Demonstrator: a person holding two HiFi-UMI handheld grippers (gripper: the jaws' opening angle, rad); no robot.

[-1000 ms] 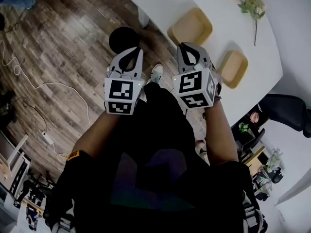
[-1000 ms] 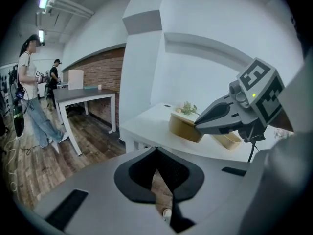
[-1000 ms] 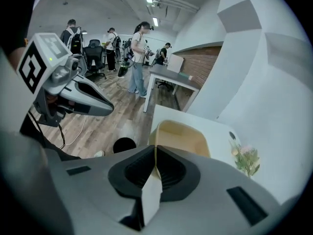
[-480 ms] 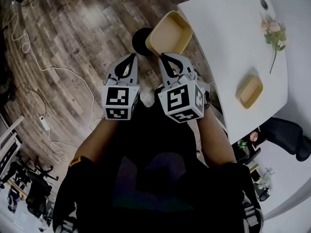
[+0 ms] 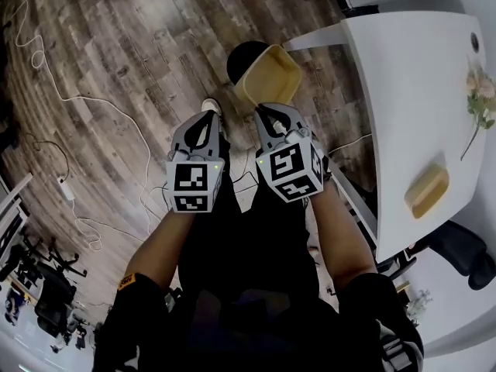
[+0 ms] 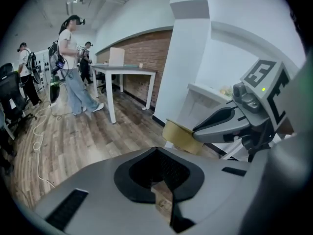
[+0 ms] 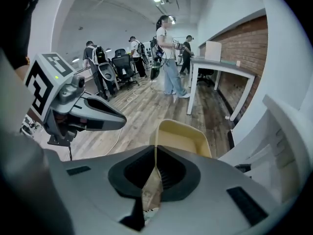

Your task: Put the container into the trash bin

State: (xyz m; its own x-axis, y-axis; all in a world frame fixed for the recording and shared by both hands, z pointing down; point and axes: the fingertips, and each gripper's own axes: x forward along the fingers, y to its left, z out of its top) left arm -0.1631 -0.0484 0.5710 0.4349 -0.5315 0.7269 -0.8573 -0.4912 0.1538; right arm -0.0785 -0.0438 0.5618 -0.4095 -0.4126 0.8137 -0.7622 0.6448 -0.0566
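A shallow yellow container [image 5: 271, 76] hangs over the wood floor, just left of the white table [image 5: 411, 91]. My right gripper [image 5: 263, 111] is shut on its near rim; in the right gripper view the rim runs between the jaws and the container [image 7: 183, 136] reaches out ahead. A black round bin [image 5: 246, 56] stands on the floor, partly hidden behind the container. My left gripper [image 5: 208, 116] is beside the right one, shut with nothing in it. The left gripper view shows the container [image 6: 178, 133] and the right gripper [image 6: 205, 126] to its right.
A second yellow container [image 5: 426, 191] and a sprig of flowers [image 5: 480, 99] lie on the table. White cables [image 5: 77, 107] trail over the floor at left. People [image 6: 73, 67] stand near another white table [image 6: 127, 72]; a white column [image 6: 190, 58] rises ahead.
My right gripper has lifted the container off the table and carried it left over the floor, up to the black bin. The left gripper has moved along beside it.
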